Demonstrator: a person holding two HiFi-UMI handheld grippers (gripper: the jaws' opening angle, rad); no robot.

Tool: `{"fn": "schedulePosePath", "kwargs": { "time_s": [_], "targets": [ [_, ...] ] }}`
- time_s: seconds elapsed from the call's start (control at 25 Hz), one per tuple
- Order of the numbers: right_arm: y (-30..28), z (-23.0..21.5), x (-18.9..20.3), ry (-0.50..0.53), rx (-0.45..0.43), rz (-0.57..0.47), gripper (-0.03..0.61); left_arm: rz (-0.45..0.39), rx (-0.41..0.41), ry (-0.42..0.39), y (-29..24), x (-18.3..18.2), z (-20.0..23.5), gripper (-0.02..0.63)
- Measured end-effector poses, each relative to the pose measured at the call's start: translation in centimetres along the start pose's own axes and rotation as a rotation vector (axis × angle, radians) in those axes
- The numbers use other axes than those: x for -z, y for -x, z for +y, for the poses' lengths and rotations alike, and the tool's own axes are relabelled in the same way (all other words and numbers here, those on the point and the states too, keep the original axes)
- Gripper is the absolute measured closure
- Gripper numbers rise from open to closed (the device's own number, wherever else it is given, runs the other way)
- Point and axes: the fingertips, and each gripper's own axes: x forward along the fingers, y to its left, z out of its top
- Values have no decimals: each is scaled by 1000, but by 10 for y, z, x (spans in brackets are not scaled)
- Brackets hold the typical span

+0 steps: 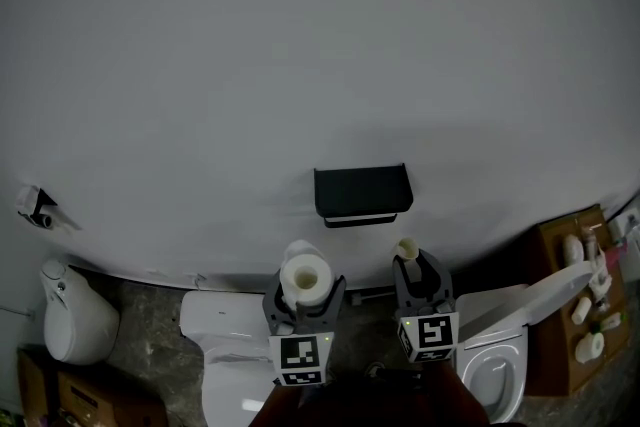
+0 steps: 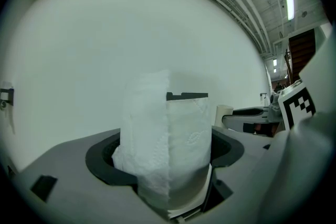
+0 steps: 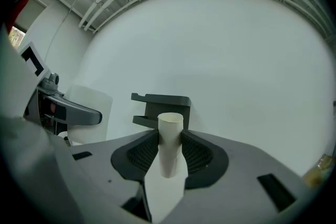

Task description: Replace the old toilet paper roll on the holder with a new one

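labels first: the only markings we can make out are the black-and-white square code patterns on the cube of each gripper, e.g. the left cube. any print on the small white bottles at far right is too small to read.

left gripper: jaws stand wide and are clamped on the new toilet paper roll. the roll stands upright between them, with a loose sheet draped down its front.

right gripper: jaws are closed part-way onto the old cardboard tube. the tube is upright, pinched at its lower half, with its open top clear above the pads.

the holder is black, with a flat shelf over a bar, and it is fixed to the plain white wall. in the head view it sits above the two grippers and between them, touched by neither.

edges and room: we see open wall on every side of the holder. the grippers are side by side with a gap between them. below the left one is a white toilet tank. below the right one is a toilet with its lid raised. a wooden shelf closes off the right edge, and a white rounded vessel stands well apart at the left.
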Motion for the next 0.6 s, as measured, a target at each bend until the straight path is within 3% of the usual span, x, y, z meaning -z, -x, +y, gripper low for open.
{"fn": "schedulePosePath", "kwargs": {
  "time_s": [0.28, 0.6],
  "targets": [
    [6, -12, 5, -5, 29, 8, 430, 13, 45, 16, -10, 7, -18, 192],
    [26, -38, 10, 2, 85, 20, 430, 33, 153, 22, -29, 16, -68, 192]
  ]
}}
